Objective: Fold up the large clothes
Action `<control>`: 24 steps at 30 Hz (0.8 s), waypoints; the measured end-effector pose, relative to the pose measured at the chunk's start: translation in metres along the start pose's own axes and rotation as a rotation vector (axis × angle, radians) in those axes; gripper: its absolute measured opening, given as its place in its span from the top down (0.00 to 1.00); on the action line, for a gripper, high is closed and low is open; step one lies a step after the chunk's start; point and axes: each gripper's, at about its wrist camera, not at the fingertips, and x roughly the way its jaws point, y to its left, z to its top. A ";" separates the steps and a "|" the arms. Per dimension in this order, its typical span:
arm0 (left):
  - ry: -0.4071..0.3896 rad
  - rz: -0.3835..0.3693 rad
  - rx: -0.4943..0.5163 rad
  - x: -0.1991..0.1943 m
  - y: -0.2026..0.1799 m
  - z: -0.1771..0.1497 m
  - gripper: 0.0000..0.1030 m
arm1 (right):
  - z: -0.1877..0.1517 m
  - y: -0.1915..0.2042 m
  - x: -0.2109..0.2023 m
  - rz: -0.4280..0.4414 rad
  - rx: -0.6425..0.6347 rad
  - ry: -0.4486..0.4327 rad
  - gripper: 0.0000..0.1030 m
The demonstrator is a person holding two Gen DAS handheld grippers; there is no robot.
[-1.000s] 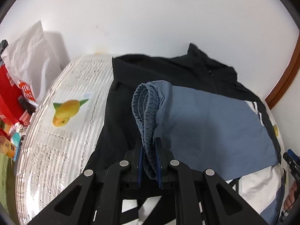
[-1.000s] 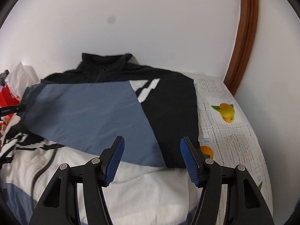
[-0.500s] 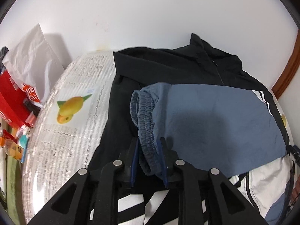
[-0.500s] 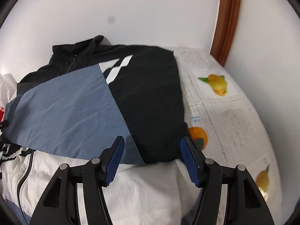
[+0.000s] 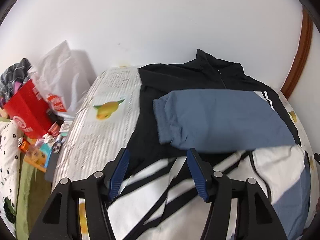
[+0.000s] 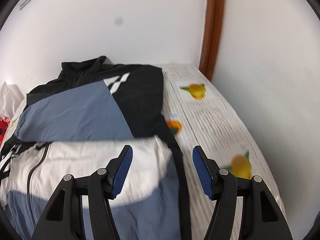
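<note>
A black, white and blue zip jacket (image 5: 192,80) lies flat on a table. Its blue sleeve (image 5: 220,118) is folded across the chest, with the elastic cuff (image 5: 162,118) at the left. My left gripper (image 5: 158,168) is open and empty, just in front of the cuff, above the white striped lower part. In the right wrist view the jacket (image 6: 140,100) and its sleeve (image 6: 76,114) show too. My right gripper (image 6: 162,170) is open and empty above the jacket's right edge and black side seam (image 6: 180,160).
The table has a white cover (image 5: 104,124) printed with text and yellow fruit (image 6: 198,91). A red box (image 5: 28,110), a white plastic bag (image 5: 62,68) and small clutter lie to the left. A white wall and a brown wooden frame (image 6: 214,30) stand behind.
My left gripper let go of the blue sleeve cuff, opened and drew back. The sleeve now rests on the chest. My right gripper, still open, shifted right and back toward the jacket's lower right edge.
</note>
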 end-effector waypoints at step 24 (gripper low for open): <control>0.164 -0.031 -0.025 -0.025 0.053 -0.152 0.38 | -0.137 -0.028 -0.022 0.007 0.027 0.122 0.40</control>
